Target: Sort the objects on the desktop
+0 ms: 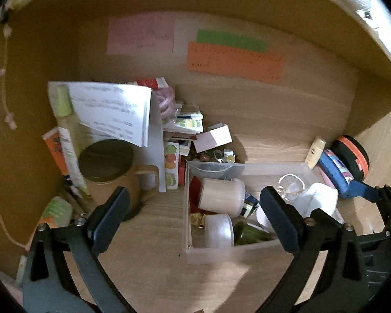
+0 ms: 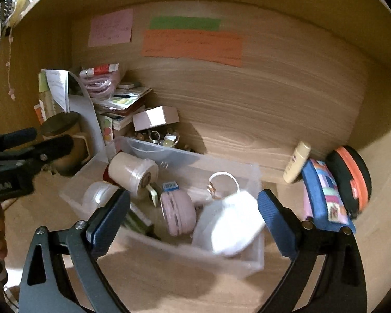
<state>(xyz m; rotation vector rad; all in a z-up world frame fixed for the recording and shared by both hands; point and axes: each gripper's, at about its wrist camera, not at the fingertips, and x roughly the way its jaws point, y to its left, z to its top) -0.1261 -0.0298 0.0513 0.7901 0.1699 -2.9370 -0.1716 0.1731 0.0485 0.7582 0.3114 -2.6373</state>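
Note:
A clear plastic bin (image 1: pixel 187 203) (image 2: pixel 255 258) stands on the wooden desk. It holds a cream thread spool (image 1: pixel 221 194) (image 2: pixel 133 173), a roll of clear tape (image 1: pixel 219 230) (image 2: pixel 99 194), a white face mask (image 2: pixel 234 224) (image 1: pixel 318 199) and a pink macaron-shaped case (image 2: pixel 178 212). My left gripper (image 1: pixel 195 219) is open over the bin's left part. My right gripper (image 2: pixel 193 216) is open over the bin, around the pink case and mask, gripping nothing.
A brown mug with a dark lid (image 1: pixel 109 169) stands left of the bin, before papers (image 1: pixel 112 109) and stacked cards. A blue pouch (image 2: pixel 323 195), an orange-black round case (image 2: pixel 352 180) and a cream tube (image 2: pixel 297 161) lie right. Sticky notes (image 2: pixel 193 43) hang on the back wall.

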